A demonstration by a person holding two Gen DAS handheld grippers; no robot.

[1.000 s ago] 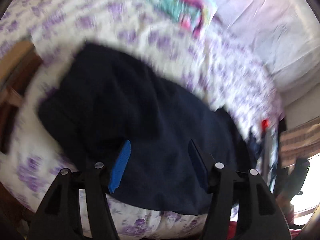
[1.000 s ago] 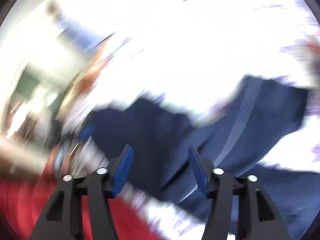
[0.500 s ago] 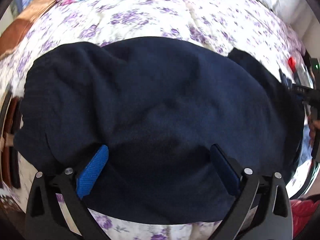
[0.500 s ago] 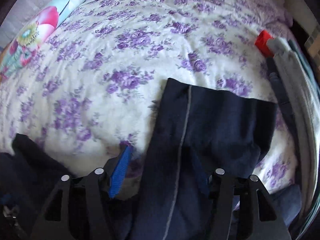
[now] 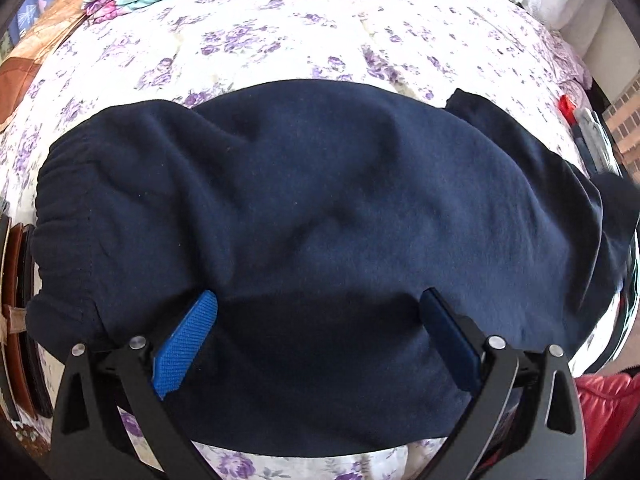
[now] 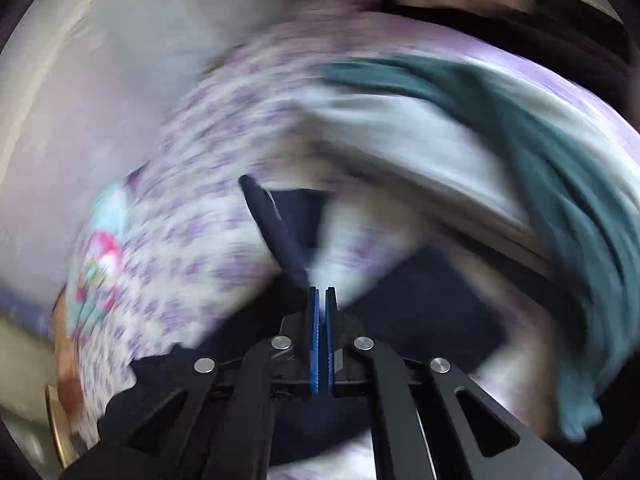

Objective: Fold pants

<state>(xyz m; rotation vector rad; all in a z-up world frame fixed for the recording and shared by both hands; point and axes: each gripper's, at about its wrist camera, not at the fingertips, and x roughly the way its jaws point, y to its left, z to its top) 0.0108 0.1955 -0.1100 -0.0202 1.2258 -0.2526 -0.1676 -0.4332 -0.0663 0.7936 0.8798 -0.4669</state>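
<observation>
The right gripper (image 6: 320,300) is now pinching a navy pant leg, its view blurring, while the left gripper (image 5: 318,308) is hovering spread over the pants (image 5: 312,240) lying on the floral bedspread (image 5: 360,32). Folding is only beginning; the lengthwise fold remains.

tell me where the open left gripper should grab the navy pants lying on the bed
Probably the gathered waistband at the pants' left end. It is a thick, ridged edge lying by the bedspread, so the open left gripper could come from that side and pinch across it.
</observation>
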